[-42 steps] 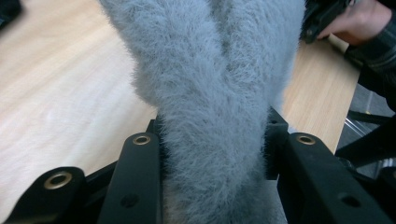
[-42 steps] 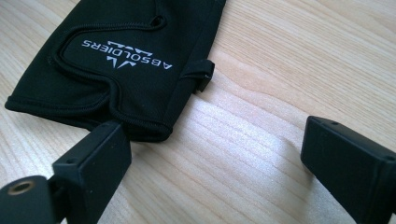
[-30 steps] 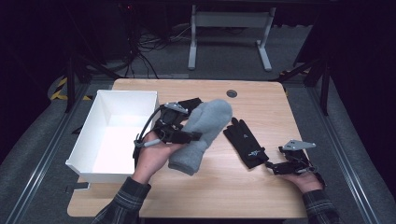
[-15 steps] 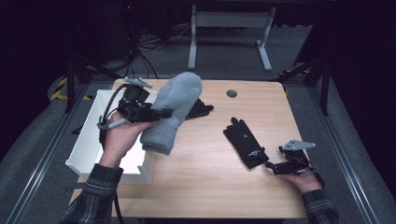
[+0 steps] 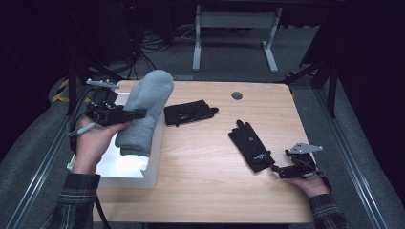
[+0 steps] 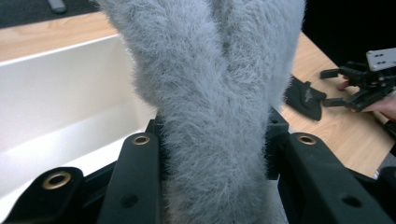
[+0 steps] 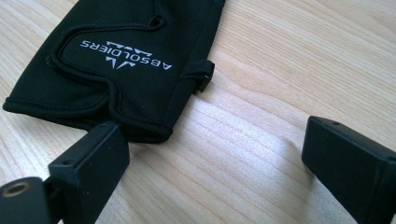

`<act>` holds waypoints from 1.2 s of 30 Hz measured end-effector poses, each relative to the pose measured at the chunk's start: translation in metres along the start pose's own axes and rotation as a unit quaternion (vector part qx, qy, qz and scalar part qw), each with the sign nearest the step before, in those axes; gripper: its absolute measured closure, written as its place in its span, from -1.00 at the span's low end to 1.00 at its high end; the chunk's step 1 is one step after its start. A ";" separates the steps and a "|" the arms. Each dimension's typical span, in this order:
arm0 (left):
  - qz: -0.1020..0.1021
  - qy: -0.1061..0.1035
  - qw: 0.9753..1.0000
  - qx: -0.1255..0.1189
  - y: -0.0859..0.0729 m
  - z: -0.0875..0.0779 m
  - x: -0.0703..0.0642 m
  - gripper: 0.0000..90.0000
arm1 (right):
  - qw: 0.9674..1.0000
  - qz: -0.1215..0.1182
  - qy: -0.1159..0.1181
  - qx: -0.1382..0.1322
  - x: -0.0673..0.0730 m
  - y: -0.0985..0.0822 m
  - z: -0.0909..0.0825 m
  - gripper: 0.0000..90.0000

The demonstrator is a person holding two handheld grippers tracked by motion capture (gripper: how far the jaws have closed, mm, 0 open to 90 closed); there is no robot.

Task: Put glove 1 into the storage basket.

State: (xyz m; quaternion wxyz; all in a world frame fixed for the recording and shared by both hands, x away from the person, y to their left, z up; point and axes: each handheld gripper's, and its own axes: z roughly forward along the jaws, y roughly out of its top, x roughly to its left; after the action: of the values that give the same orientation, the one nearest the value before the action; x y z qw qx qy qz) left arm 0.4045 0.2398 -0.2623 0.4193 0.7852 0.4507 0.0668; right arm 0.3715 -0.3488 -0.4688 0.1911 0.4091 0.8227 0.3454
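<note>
Left gripper of mine clamps the grey mitten crosswise, its long axis tilted above the white box wall, cuff end hanging lowest toward the box floor.

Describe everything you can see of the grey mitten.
The grey mitten is fuzzy, of woolly-looking knit, with a rounded tip. The left hand-held gripper clamps it around its middle, its jaws pressing into the pile on both sides. It hangs tilted, tip up, over the right wall of the white box, above the wooden table.
</note>
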 end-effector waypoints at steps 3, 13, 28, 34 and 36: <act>-0.014 0.017 1.000 0.006 -0.010 -0.003 0.012 0.39 | 1.000 0.000 0.000 0.000 0.000 0.000 0.000 -0.83; -0.047 0.040 0.998 0.026 -0.037 0.000 0.039 0.39 | 1.000 0.000 0.001 0.000 0.000 0.000 0.000 -0.83; -0.090 0.050 0.990 0.096 -0.074 0.063 0.082 0.36 | 1.000 0.001 0.001 0.000 0.000 0.000 0.000 -0.83; -0.094 0.054 0.988 0.112 -0.082 0.081 0.089 0.31 | 1.000 0.001 0.001 0.000 0.000 0.000 0.000 -0.83; -0.095 0.058 0.987 0.118 -0.085 0.086 0.093 0.30 | 1.000 0.001 0.001 0.000 0.000 0.000 0.000 -0.83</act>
State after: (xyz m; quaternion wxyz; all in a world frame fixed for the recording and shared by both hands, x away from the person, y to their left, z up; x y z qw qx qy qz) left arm 0.4449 0.2799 -0.4041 0.3016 0.7776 0.5513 0.0187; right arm 0.3718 -0.3486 -0.4688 0.1905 0.4093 0.8225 0.3458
